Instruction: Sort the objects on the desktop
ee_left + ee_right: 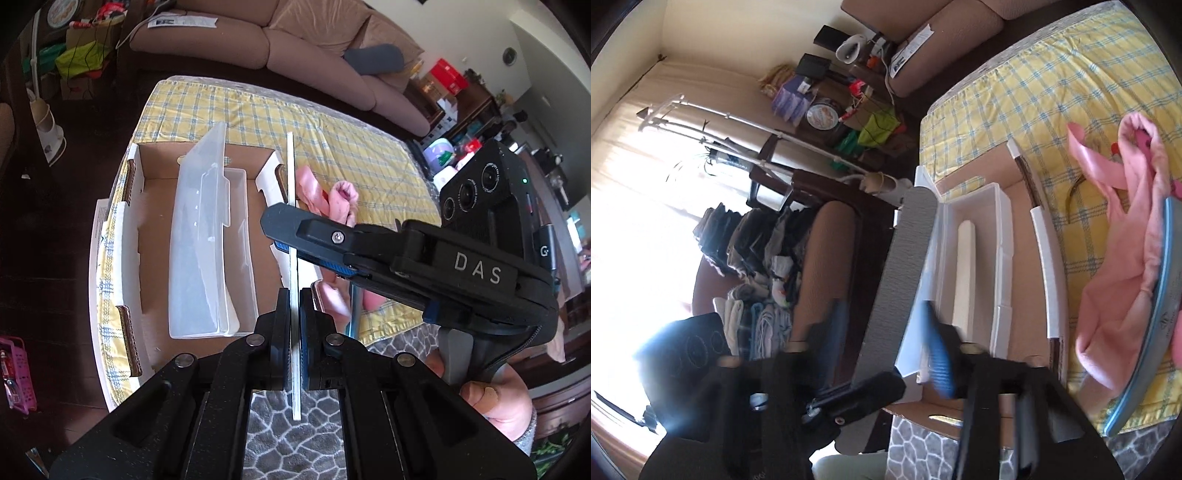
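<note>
Left jaws clamp a nail file [294,206]; right jaws stand apart; clear box [975,266] in cardboard tray [155,162] holds one white file [964,273].

Plastic container [212,258] inside the cardboard box [147,236] on the checked cloth [369,158], file [964,273] lying in the container, pink fabric [332,199] right of the box, sofa [295,44] behind the cloth.

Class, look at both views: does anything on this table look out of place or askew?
Yes. The pink cloth lies crumpled on the yellow quilt beside the cardboard box, with a nail file resting on it instead of in the clear case.
</note>
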`<state>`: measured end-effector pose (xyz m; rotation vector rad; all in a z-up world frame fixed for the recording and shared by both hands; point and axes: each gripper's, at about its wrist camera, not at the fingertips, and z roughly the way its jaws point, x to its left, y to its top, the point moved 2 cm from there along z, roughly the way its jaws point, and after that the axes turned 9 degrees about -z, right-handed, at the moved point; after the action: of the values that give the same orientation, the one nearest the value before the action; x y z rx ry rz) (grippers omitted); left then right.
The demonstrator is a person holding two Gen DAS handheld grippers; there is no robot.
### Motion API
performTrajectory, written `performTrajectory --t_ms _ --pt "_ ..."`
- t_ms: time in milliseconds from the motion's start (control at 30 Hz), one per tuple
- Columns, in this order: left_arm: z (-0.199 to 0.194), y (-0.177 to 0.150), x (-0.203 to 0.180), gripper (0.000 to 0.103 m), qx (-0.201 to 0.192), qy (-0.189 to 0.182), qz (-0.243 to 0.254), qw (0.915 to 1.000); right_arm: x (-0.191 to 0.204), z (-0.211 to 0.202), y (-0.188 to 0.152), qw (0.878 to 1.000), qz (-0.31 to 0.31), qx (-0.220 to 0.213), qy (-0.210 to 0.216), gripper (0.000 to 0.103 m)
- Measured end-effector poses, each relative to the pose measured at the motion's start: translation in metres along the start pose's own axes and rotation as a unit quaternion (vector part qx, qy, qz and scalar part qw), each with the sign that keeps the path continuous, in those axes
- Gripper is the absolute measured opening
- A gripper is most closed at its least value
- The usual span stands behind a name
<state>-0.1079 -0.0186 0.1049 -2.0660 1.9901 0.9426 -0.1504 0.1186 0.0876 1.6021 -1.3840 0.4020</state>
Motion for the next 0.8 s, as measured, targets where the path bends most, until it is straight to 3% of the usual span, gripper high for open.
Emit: performTrajectory --t_ms 167,333,533,667,800 --pt "-0.007 0.005 0.016 0.022 -0.01 -0.003 -0.016 0.9998 -0.008 0.005 0.006 1.0 0.0 -0.002 -0.025 0.019" --pt "-0.029 0.02 0.053 0.027 -0.033 -0.003 -0.051 0.9982 -0.022 0.02 0.022 0.997 -0.003 0.018 -0.074 0.019" --pt "-0.024 0.027 0.077 0.027 -0.03 0.001 -0.07 0.9971 -0.028 0.06 0.031 0.989 -0.03 0.061 -0.133 0.019" --pt "-0.016 0.024 0.075 0.027 -0.02 0.0 -0.066 0.9976 -0.037 0.071 0.03 0.986 -0.027 0.067 -0.15 0.031" --pt "-0.009 0.024 0.075 0.027 -0.013 -0.005 -0.068 0.9976 -0.028 0.053 0.027 0.983 -0.058 0.054 -0.166 0.043"
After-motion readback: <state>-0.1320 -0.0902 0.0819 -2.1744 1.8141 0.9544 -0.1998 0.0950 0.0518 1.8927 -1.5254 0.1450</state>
